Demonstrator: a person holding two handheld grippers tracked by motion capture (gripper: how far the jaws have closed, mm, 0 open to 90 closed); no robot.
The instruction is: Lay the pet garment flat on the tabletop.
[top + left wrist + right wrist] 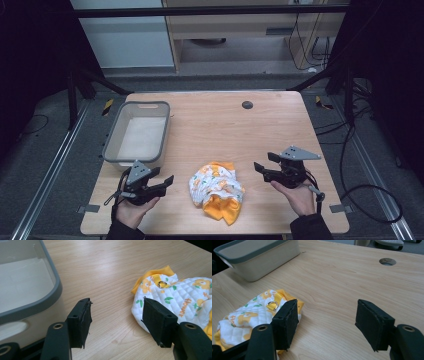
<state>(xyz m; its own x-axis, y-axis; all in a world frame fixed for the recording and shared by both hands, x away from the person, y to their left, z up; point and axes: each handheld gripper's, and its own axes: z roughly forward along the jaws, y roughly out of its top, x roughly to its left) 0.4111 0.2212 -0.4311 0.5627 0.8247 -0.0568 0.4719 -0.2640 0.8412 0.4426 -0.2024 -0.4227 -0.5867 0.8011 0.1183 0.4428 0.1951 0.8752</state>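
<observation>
Item: small quilted garment, white with an orange-flower print, green leaves and the word "flower", orange-yellow trim, and a metal D-ring on an orange strap. It lay crumpled on the counter, near its front edge, between both tongs. Left tongs and right tongs stood wide, gripping nothing. A grey-rimmed tub stood behind the left tongs.

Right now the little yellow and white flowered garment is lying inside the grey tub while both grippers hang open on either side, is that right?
Not quite. The garment lies crumpled on the wooden table, beside the grey tub, not in it; the high view shows this. The left gripper and right gripper do stand open on either side.
</observation>
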